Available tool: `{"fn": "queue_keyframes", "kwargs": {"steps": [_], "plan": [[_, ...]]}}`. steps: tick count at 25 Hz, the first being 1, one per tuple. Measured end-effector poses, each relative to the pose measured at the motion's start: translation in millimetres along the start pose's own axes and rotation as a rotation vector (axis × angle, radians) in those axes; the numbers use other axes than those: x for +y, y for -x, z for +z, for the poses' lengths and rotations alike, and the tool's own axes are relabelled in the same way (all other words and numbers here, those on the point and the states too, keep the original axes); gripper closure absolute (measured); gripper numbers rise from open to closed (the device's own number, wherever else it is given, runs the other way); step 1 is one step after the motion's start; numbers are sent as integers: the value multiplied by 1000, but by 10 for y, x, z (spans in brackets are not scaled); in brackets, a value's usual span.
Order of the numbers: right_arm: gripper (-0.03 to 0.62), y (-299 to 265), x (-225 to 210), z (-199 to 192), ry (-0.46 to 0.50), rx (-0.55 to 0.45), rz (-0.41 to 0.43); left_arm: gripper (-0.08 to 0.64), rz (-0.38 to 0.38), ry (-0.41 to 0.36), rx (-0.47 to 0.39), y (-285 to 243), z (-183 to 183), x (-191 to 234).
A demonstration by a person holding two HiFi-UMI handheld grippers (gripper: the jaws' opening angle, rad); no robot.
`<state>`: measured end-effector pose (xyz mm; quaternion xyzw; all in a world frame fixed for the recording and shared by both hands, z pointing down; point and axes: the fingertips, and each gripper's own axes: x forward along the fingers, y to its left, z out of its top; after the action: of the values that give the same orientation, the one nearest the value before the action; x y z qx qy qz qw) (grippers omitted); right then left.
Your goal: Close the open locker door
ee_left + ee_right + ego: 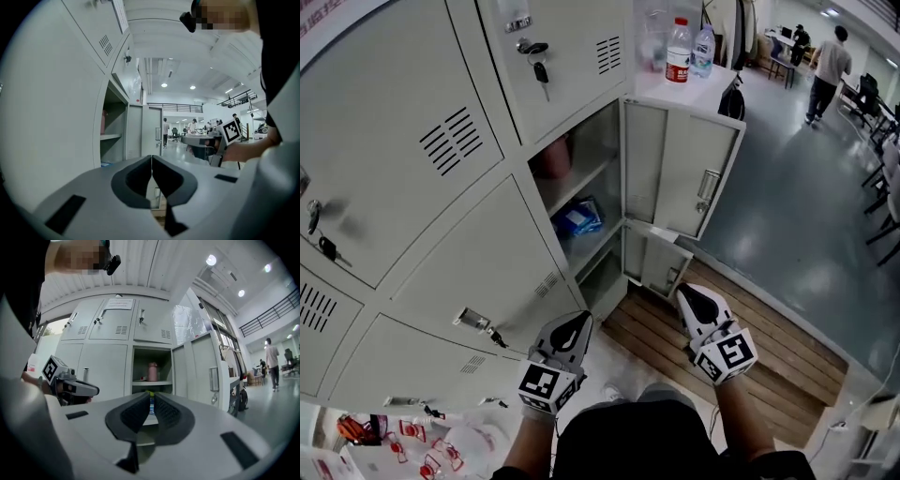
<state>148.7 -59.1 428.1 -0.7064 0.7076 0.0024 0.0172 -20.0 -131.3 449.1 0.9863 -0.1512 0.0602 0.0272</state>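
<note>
The grey locker bank fills the left of the head view. One compartment stands open, its door swung out to the right with a handle on its face. A smaller door below it hangs open too. Both grippers are held low in front of the lockers, apart from the doors. My left gripper is shut and empty, and so is my right gripper. The left gripper view looks past shut jaws at the open door. In the right gripper view, the shut jaws point at the open compartment and its door.
Inside the open compartment are a pink bottle on the upper shelf and a blue packet below. Keys hang from a closed door. Two bottles stand on a white top behind the door. A wooden pallet lies underfoot. People stand far off.
</note>
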Motion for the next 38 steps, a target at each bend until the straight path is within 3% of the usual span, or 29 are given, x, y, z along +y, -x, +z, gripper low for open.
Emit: {"fn": "queue_keyframes", "kwargs": {"steps": [16,21,28,38], "plan": [[539,-606,-1688,276,8,-29,-161,537,116,34,16,-409,139,336],[432,-801,-2124,335,8,-43,-176,537,174,41,24,-492,156,368],[405,-1043,-2342,301,9,-41,-131,537,236,35,20,-530,202,379],[415,-1087,-2279,272,-6,-44,-72,537,282,46,55,-425,59,300]]}}
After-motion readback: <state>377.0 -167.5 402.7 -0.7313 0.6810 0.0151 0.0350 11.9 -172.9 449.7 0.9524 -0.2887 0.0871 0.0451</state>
